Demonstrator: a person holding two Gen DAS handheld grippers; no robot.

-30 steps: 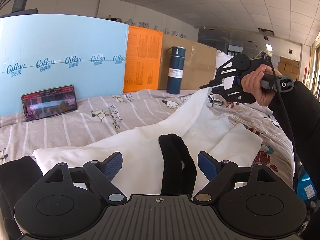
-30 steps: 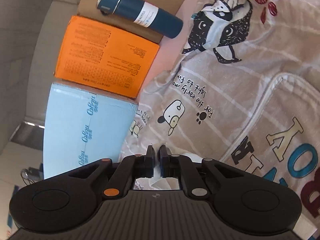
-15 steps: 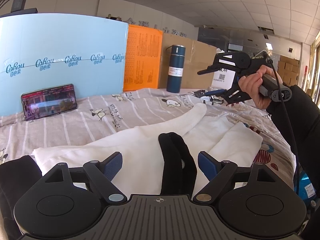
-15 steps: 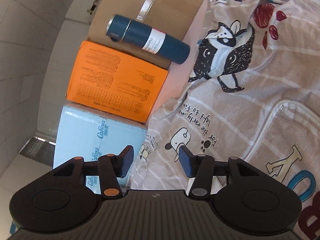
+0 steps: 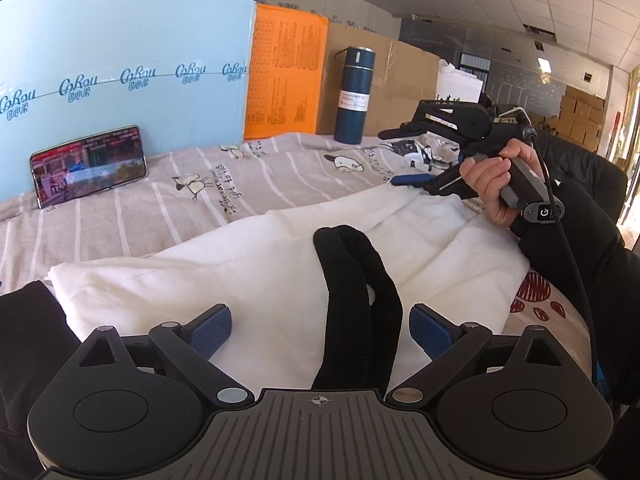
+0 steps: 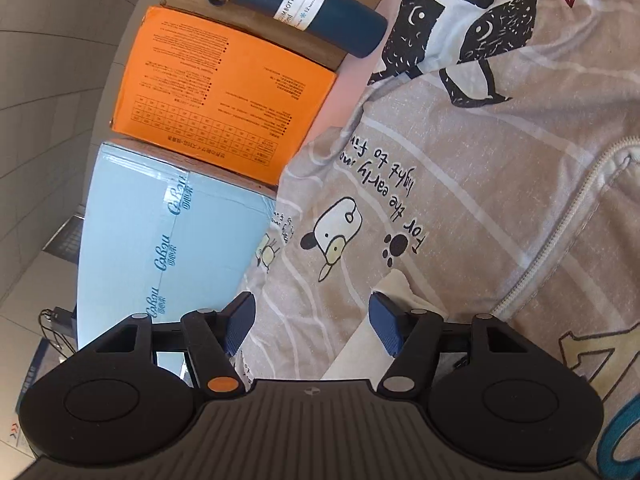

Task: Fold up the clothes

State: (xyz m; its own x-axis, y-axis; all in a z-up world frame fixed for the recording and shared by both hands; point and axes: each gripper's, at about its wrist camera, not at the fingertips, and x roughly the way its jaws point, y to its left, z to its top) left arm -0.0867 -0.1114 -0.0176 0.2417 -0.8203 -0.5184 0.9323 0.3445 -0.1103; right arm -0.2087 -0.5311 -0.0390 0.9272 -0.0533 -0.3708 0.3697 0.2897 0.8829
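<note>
Left tool (image 5: 320,330) is opening wide over the black collar (image 5: 360,280) of the white garment (image 5: 240,264) lying on the bed (image 5: 160,200); right tool (image 6: 312,320) is opening, gripping nothing, beside the garment's edge.

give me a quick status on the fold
Left gripper opening, black collar between the jaws, ungripped. Right gripper opening, empty. White garment flat on the bedsheet. Nothing blocking.
</note>
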